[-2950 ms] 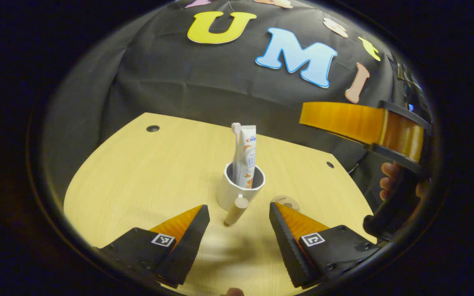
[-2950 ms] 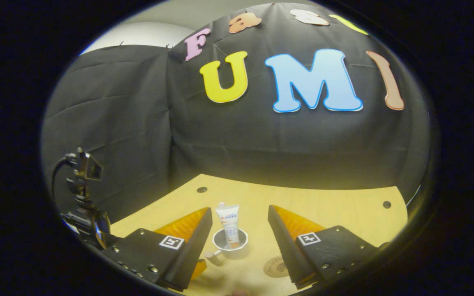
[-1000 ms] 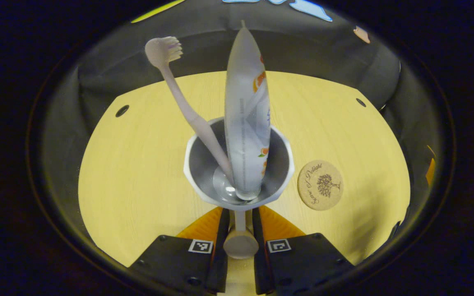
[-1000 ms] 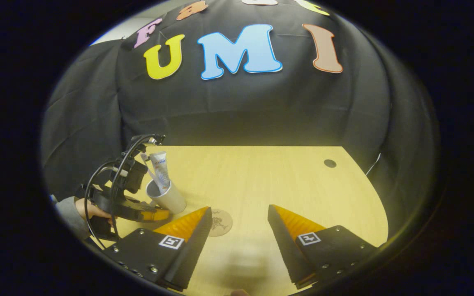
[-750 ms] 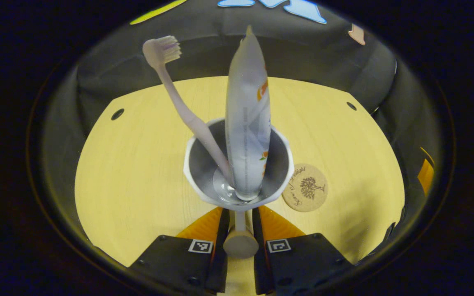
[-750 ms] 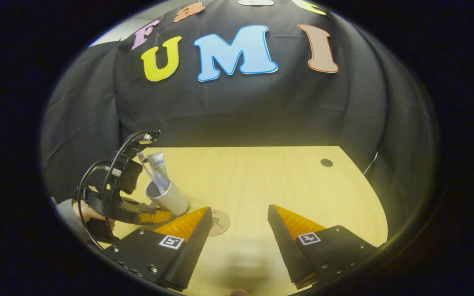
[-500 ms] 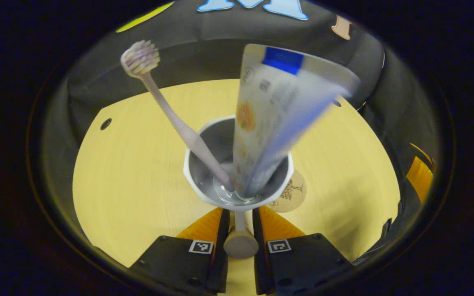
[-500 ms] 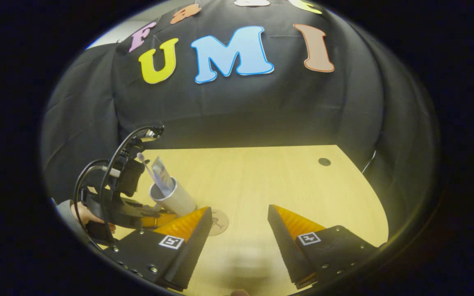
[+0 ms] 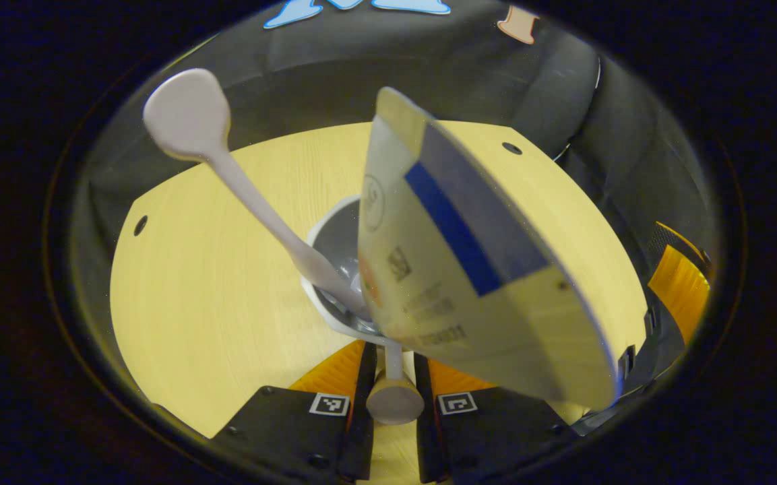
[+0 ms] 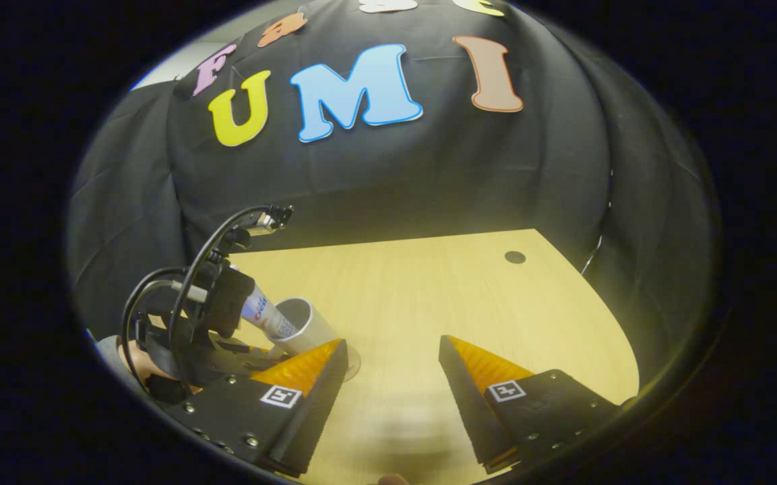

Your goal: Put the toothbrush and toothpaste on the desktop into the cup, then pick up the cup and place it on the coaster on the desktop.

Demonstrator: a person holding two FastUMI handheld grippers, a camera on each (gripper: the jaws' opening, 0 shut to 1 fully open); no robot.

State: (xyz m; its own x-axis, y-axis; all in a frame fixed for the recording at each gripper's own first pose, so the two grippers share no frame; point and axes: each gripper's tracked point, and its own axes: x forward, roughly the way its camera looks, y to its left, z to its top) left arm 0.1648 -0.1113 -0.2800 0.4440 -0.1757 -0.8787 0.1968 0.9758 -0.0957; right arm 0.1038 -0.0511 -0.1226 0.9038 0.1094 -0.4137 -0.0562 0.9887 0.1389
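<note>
Between the left tool's [image 9: 393, 377] 2 fingers sits the cup's handle [image 9: 394, 397] — clamped; right tool [image 10: 391, 364] gapes.

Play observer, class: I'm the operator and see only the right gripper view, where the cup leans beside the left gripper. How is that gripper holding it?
Observer: The left gripper is shut on the cup's handle, one finger on each side.
Operator: Is the toothbrush inside?
Observer: Yes. The toothbrush stands in the cup, its head up and leaning left of the toothpaste.
Operator: And the toothpaste?
Observer: Its lower end sits in the cup; its flat crimped end tips toward the left camera.
</note>
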